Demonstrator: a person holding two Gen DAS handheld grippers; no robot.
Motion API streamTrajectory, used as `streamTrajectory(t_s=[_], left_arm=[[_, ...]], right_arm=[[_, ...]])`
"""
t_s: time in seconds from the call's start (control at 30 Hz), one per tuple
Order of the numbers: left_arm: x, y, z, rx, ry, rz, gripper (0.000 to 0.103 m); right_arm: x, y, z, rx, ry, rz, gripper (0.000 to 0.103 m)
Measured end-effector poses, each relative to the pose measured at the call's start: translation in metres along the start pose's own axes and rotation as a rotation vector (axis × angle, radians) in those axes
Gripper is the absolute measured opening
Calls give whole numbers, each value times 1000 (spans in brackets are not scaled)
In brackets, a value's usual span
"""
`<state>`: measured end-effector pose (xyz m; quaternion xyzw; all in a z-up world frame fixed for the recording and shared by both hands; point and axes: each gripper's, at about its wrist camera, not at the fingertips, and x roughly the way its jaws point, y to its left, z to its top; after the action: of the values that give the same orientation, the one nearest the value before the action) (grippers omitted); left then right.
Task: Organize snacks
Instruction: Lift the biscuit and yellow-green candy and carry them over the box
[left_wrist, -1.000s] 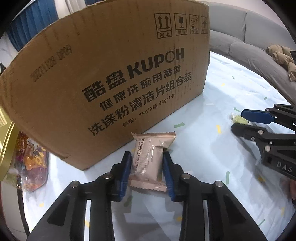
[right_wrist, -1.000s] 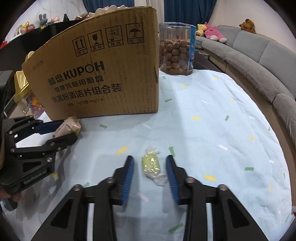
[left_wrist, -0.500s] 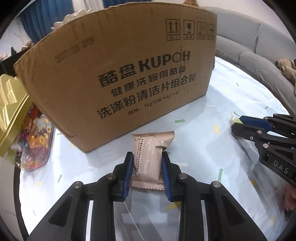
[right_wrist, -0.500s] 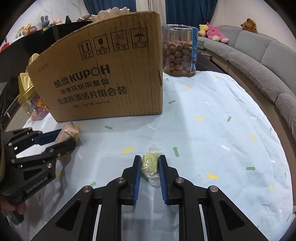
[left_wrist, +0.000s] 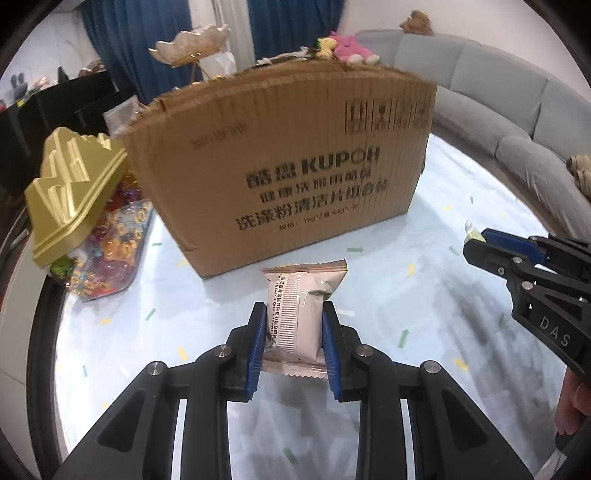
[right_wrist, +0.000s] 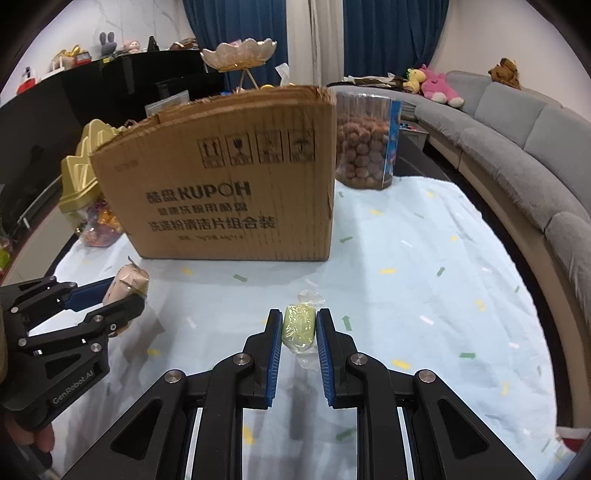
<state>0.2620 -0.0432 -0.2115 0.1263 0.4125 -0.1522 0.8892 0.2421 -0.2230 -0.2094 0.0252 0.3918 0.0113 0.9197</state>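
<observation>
While both packs look light and crinkly, the left gripper (left_wrist: 294, 334) pinches the puffy beige snack packet (left_wrist: 297, 315) across its middle and the right gripper (right_wrist: 299, 338) squeezes the small green candy (right_wrist: 298, 325), both just above the tablecloth (right_wrist: 424, 266) before the cardboard box (right_wrist: 229, 184).

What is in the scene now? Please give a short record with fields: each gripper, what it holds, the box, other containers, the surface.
left gripper: shut on the beige snack packet, lifted off the tablecloth
right gripper: shut on the small yellow-green wrapped candy, also lifted
cardboard box: upright behind both grippers, top edge torn, inside not visible
clear jar of brown round snacks: to the right of the box, at its far corner
gold-lidded candy container: left of the box
tablecloth: light blue with small coloured marks
</observation>
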Motion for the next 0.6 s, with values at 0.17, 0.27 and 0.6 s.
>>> streamTrajectory(t_s=[0.17,0.27,0.6], left_arm=[[-28,0,7,-64,-15,33,29],[-44,1,11,-103,-31,55,29],[-92,4,29,-187,-81,120,29]], right_arm=[[-20,4,9,-14,-10,10,20],[-35,8,16,-23,-26,18,20],[-81,18,38,-30,-75,50,20]])
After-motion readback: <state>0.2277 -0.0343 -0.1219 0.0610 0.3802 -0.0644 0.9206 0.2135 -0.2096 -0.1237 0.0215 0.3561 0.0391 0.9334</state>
